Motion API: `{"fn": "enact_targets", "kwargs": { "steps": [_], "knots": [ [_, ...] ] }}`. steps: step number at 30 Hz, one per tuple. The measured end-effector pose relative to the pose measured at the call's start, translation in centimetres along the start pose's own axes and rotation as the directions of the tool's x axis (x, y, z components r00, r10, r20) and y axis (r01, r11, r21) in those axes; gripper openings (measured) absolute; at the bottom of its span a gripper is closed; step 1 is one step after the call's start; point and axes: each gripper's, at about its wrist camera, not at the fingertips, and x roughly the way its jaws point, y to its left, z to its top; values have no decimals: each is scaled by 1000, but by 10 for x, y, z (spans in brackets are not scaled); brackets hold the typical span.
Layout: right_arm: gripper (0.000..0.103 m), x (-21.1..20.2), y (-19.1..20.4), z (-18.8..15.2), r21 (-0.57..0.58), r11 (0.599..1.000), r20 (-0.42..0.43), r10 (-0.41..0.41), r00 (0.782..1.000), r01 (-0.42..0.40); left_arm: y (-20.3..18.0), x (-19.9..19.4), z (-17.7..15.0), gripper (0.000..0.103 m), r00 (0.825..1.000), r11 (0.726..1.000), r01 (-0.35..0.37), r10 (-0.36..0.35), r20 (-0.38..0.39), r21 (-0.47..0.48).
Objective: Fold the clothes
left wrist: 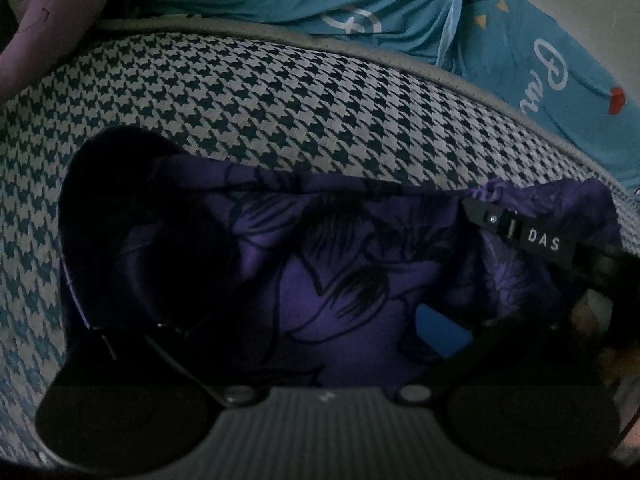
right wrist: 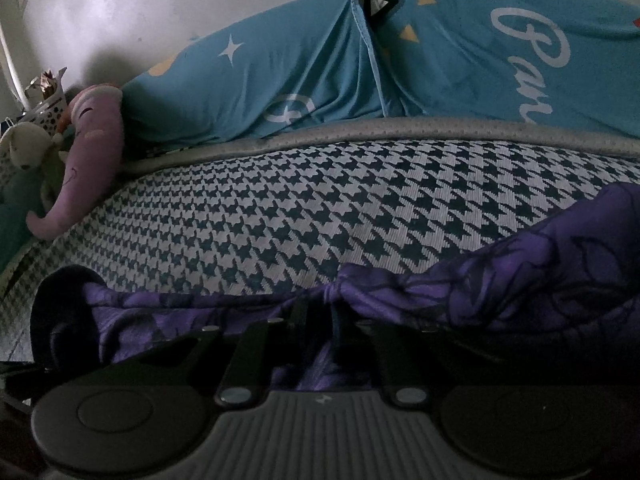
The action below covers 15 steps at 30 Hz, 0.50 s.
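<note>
A purple garment with a dark floral print lies on a houndstooth mat. In the left wrist view my left gripper is open wide over the cloth, with a blue pad showing on its right finger. My right gripper, marked DAS, shows at the right, pinching the garment's upper right edge. In the right wrist view my right gripper is shut on a bunched fold of the purple garment, low over the mat.
A blue printed bedsheet covers the raised area behind the mat and shows in the left wrist view. A purple plush elephant and other soft toys sit at the far left by a white wall.
</note>
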Motion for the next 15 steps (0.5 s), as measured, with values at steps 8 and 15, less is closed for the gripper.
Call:
{"fn": "enact_targets", "kwargs": {
  "steps": [8,15],
  "knots": [
    [19,-27,14,2,4,1000,38,15,999,-15,-8,6,-3,103,1000,999,-30,30,1,38],
    [20,-62,17,-3,28,999,51,21,998,-23,-10,7,-5,103,999,997,-33,33,6,68]
  ]
}}
